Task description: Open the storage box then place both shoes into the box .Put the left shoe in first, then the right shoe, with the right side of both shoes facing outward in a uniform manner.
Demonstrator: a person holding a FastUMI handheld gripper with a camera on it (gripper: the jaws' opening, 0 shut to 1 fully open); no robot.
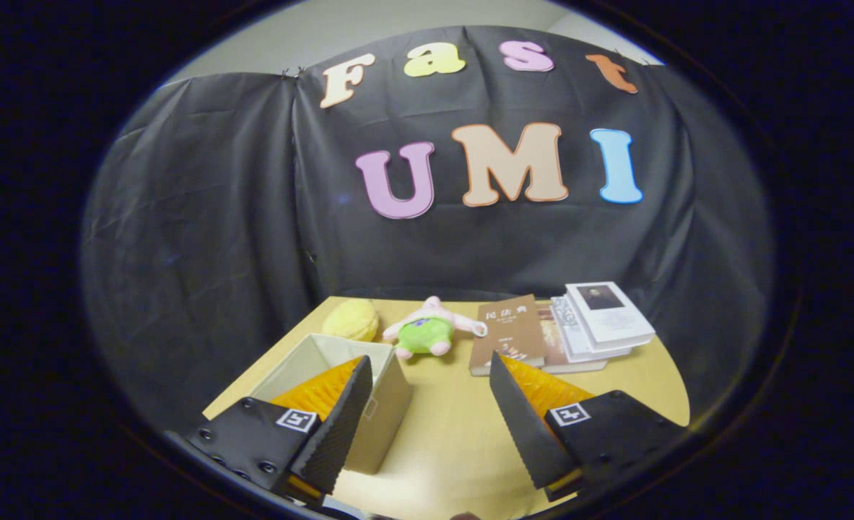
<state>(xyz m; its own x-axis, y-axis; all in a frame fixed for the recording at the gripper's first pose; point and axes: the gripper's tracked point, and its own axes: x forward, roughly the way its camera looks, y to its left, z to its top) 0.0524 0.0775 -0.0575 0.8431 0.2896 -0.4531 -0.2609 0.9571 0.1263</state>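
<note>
You hold the claw point(430, 404) up above the near edge of the pale yellow wooden counter point(455, 426), and it looks forward and a little down. Its two black fingers point(340, 426) with orange backs are spread wide apart. Nothing is between them but bare counter, so the claw is released and grips nothing.

The beige fabric storage box with no lid on it point(347, 390) stands on the left side of the counter. Its top is open and you can see its pale inside. The left finger covers part of the box from this view, so you cannot tell if it touches the box or floats above it. The right finger is well apart from the box.

Far beyond the fingers, near the black cloth wall, sits a round fuzzy yellow toy point(351, 320), just behind the box. To the right of it lies a small pink plush toy in green shorts point(430, 332). Further right is a brown book lying flat point(507, 334), just past the tip of the right finger. Next to that book, on the far right, is a stack of white books and papers point(600, 325), with the top one tilted a bit.
</note>
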